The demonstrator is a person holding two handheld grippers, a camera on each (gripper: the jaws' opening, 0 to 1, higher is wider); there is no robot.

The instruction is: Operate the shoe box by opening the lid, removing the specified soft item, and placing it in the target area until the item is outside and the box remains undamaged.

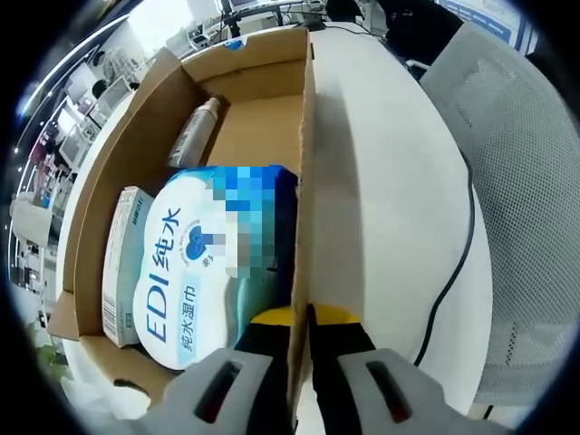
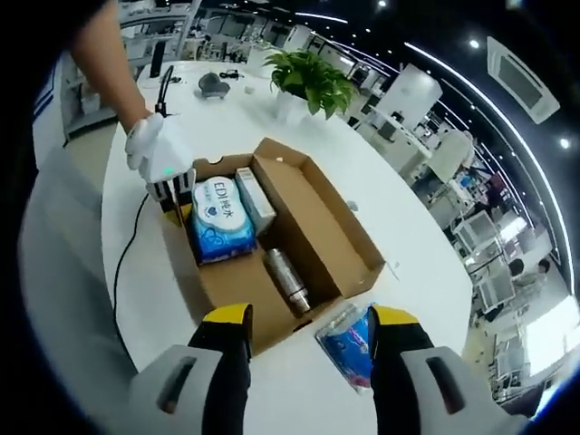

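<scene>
A: Left gripper (image 1: 302,337), jaws?
B: Nearly closed, pinching the near side wall of the shoe box (image 1: 304,163), one jaw inside and one outside. It steadies the box.

A: Right gripper (image 2: 308,331)?
B: Jaws wide apart, nothing between them, hovering above the table (image 2: 381,217) at the box's end. A blue soft packet (image 2: 349,340) lies on the table just beside the box, near one jaw; contact cannot be told.

A: Box contents?
B: The lid is open. Inside lie a pack of wet wipes (image 2: 216,220), a small carton (image 2: 254,201) beside it, and a metal bottle (image 2: 286,276) further along. A gloved hand (image 2: 159,149) shows at the far end in the right gripper view.

A: Sound practice for this step?
B: Keep the wall pinch light so the cardboard does not crease; bring the open jaws straight down over the soft pack, close across its narrow width, and lift clear of the walls.
</scene>
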